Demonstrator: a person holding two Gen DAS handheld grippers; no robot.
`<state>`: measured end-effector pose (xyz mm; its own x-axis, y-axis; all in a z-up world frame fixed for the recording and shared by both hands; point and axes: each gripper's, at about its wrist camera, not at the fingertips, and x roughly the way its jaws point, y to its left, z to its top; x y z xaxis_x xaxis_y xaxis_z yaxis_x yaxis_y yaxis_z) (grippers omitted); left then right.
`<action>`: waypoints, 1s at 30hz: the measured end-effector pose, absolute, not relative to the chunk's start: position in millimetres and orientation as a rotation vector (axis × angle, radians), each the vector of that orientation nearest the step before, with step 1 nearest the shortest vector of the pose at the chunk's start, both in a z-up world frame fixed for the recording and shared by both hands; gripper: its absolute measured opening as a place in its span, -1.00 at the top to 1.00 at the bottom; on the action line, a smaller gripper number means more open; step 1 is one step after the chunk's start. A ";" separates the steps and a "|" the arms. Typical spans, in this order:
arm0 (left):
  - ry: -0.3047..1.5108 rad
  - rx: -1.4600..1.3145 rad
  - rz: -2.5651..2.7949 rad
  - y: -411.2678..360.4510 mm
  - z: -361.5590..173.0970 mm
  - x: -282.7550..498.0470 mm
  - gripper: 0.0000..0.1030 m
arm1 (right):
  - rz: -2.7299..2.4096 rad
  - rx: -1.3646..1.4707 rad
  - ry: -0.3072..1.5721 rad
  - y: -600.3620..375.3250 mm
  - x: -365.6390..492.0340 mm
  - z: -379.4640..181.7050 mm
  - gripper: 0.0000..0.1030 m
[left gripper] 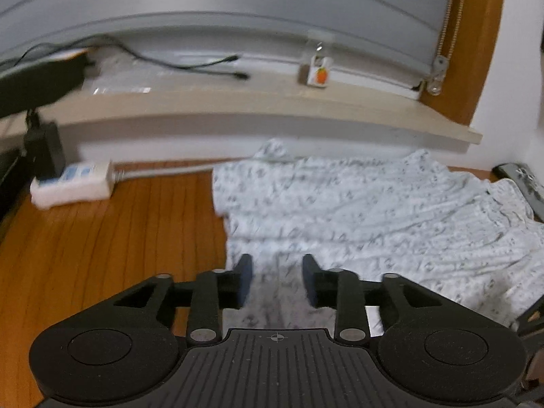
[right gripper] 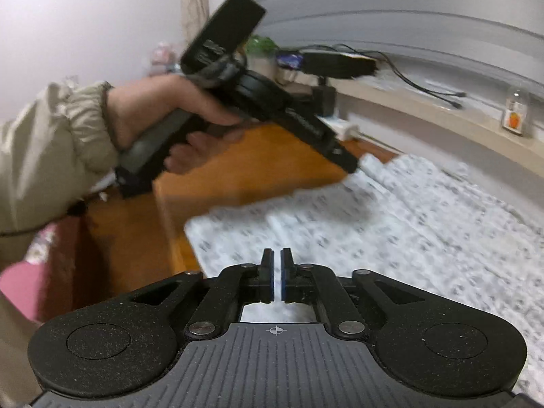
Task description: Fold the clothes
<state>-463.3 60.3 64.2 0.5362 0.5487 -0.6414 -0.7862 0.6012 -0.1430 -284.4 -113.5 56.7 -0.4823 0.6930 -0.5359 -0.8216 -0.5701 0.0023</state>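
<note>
Wrinkled white printed garment [left gripper: 357, 210] is being spread flat on glossy wooden surface [left gripper: 112, 238] | left claw [left gripper: 277, 280] is being held spread above its hem | right claw [right gripper: 276, 277] is being kept nearly pressed together, empty

An orange-brown wooden table [left gripper: 112, 238] is seen below and to the left of the fingers. Beyond the fingertips a pale ledge [left gripper: 272, 115] is set along a white wall [left gripper: 510, 68]. Above the ledge a grey roller blind [left gripper: 238, 6] is lowered inside a wooden window frame [left gripper: 476, 51], and a bead chain [left gripper: 452, 17] is hung at its right edge. A white power strip [left gripper: 73, 183] is placed far left of the fingers. Black cables [left gripper: 190, 64] and a small bottle [left gripper: 319, 68] are laid on the ledge.
</note>
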 end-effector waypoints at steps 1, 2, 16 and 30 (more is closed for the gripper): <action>0.583 -0.456 0.825 59.3 62.2 -465.4 0.20 | 2.100 -0.614 0.317 -113.8 -284.2 55.4 0.84; 0.580 -0.460 0.825 57.5 61.0 -466.7 0.20 | 2.089 -0.614 0.298 -113.7 -285.0 55.6 0.83; 0.526 -0.525 0.852 45.0 42.2 -489.1 -0.11 | 2.039 -0.742 0.227 -68.4 -331.0 29.8 0.65; 0.430 -0.498 0.877 29.0 66.9 -489.5 -0.38 | 2.127 -0.640 0.271 -103.6 -332.8 28.6 0.70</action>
<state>-489.5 29.0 66.9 0.5688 0.6150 -0.5462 -0.8085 0.5401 -0.2337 -332.8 -103.6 28.6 -0.4863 0.6906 -0.5353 -0.8027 -0.5952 -0.0387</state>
